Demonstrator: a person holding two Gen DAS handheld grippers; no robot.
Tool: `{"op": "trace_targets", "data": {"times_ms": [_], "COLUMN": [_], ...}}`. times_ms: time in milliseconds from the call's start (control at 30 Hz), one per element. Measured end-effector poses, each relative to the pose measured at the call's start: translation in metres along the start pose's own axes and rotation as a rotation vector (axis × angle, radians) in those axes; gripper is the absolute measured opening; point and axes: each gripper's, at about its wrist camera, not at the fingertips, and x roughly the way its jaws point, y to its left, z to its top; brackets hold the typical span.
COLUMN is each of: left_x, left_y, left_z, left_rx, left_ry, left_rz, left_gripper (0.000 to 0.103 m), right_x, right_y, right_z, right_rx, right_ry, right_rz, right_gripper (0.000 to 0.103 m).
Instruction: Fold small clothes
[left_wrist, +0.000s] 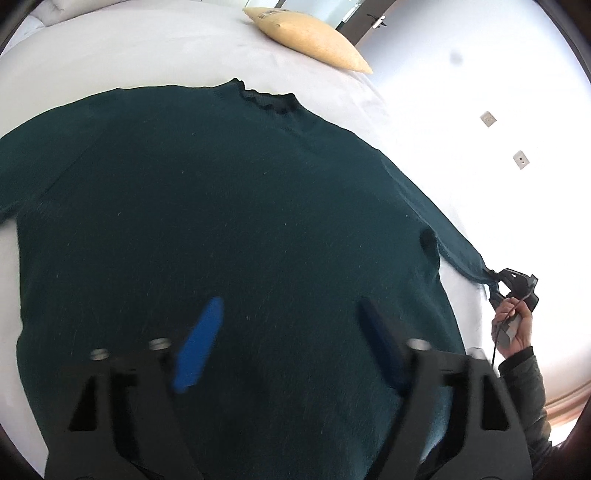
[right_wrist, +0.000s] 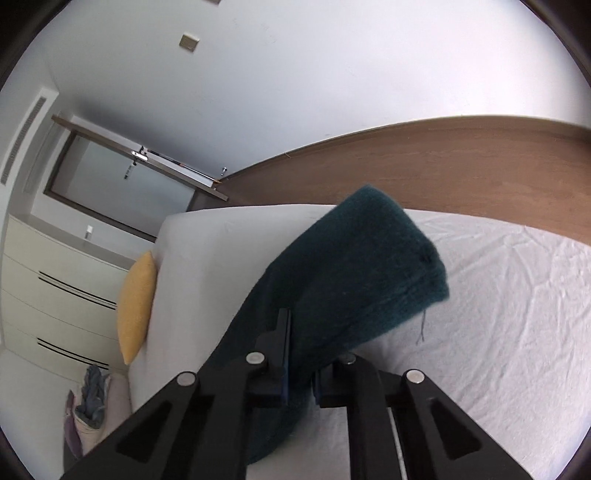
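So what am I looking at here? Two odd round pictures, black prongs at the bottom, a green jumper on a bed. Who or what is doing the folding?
No robot: a person holds a claw in each hand, each with a fisheye camera looking along its fingers. The left view shows the left claw, open, above a dark green jumper spread on a white bed. At its right edge a hand holds the right claw. The right view shows that claw shut on the sleeve. A yellow pillow lies beyond.

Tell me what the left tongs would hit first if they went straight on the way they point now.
Most likely the dark green sweater: the left tongs, open, point down at its body spread on the white bed. How far above it is unclear.
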Motion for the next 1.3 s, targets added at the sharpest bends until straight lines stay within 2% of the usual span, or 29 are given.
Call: {"op": "trace_targets", "data": {"times_ms": [33,133,200,267,333,400,467,567,733,833,867,1000,1100,1200,1233,1300], "left_x": [-0.011,-0.009,-0.006,-0.003,0.002,0.005,0.011,0.025,0.061,0.077,0.084,0.108,0.117,0.134,0.139,0.151], "left_y": [0.002,0.006,0.01,0.012,0.014,0.018,0.021,0.021,0.028,0.031,0.033,0.039,0.038,0.038,0.038,0.04], "left_z": [-0.008,0.005,0.018,0.036,0.051,0.061,0.071,0.081,0.094,0.098,0.099,0.106,0.113,0.12,0.121,0.124], "left_rx": [-0.004,-0.029,-0.048,-0.085,-0.124,-0.168,-0.205,-0.232,-0.328,-0.38,-0.413,-0.5,-0.536,-0.529,-0.532,-0.557], "left_ry": [0.0,-0.012,-0.025,-0.045,-0.049,-0.056,-0.049,-0.012,0.095,0.135,0.152,0.157,0.159,0.155,0.165,0.193], "left_rz": [-0.004,-0.034,-0.06,-0.116,-0.176,-0.252,-0.295,-0.366,-0.461,-0.511,-0.536,-0.632,-0.658,-0.651,-0.655,-0.657], "left_gripper": [0.056,0.054,0.054,0.055,0.065,0.074,0.076,0.076,0.077,0.078,0.078,0.078,0.078,0.077,0.074,0.036], "right_x": [-0.001,-0.003,-0.006,-0.009,-0.015,-0.02,-0.016,-0.005,-0.006,-0.007,-0.003,-0.009,-0.006,-0.01,-0.009,-0.007], "right_y": [0.009,0.069,0.118,0.174,0.219,0.243,0.247,0.239,0.223,0.223,0.233,0.233,0.239,0.236,0.237,0.238], "right_z": [-0.001,-0.024,-0.059,-0.114,-0.191,-0.259,-0.319,-0.366,-0.399,-0.402,-0.41,-0.416,-0.423,-0.429,-0.429,-0.427], "right_rx": [-0.044,-0.273,-0.458,-0.689,-0.939,-1.142,-1.282,-1.329,-1.449,-1.497,-1.503,-1.55,-1.591,-1.61,-1.612,-1.606], "right_ry": [-0.001,0.008,0.023,0.042,0.062,0.088,0.113,0.195,0.18,0.157,0.153,0.127,0.117,0.116,0.119,0.127], "right_rz": [-0.011,-0.015,0.004,0.034,0.09,0.128,0.144,0.151,0.099,0.079,0.077,0.067,0.061,0.061,0.062,0.068], "right_gripper": [0.011,0.01,0.009,0.009,0.009,0.009,0.009,0.009,0.009,0.009,0.009,0.01,0.01,0.01,0.011,0.013]}}
